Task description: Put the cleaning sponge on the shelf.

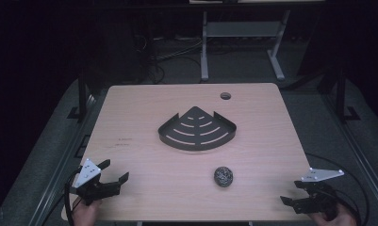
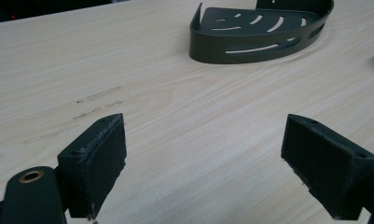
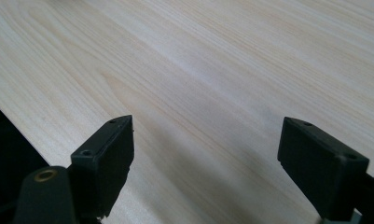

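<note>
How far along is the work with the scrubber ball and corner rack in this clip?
Nothing looks done: the steel scrubber ball lies on the table, apart from the black corner rack. Left tongs and right tongs are open and empty at the near edge. Everything remains.

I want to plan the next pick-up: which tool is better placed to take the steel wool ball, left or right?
Probably the right tool. The steel wool ball lies right of the table's middle, so it is somewhat nearer than the left tool. Both tools are open and hold nothing.
</note>
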Tool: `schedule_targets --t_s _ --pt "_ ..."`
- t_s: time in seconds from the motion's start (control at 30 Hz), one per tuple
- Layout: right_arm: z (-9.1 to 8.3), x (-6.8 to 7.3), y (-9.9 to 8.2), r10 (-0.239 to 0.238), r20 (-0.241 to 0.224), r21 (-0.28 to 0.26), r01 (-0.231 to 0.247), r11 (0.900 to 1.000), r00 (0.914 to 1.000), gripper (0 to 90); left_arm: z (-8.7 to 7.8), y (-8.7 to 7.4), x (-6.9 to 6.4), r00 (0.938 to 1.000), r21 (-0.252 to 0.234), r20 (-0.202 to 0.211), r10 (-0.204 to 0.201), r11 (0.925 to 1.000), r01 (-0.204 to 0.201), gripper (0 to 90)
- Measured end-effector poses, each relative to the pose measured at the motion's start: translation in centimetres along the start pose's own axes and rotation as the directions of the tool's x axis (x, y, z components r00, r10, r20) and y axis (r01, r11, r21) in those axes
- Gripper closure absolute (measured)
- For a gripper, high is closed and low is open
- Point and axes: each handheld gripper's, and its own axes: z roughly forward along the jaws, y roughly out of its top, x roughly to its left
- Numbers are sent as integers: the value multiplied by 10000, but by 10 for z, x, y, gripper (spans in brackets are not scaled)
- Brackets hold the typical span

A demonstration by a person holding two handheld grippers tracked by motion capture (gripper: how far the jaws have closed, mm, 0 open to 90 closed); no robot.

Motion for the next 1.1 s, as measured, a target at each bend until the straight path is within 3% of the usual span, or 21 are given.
schedule_targets --t_s 0.47,0.57,1.1 --pt "10 18 18 -749 -254 233 755 9969 9969 172 1 -2 0 10000 -4 72 -6 10000 6 133" --pt "15 24 26 -1086 -344 353 1098 9933 9935 171 1 -1 0 10000 -15 77 16 10000 -16 132" --pt "24 35 43 -1603 -584 638 1640 9844 9853 168 1 0 -2 9999 -76 80 101 9999 -101 132"
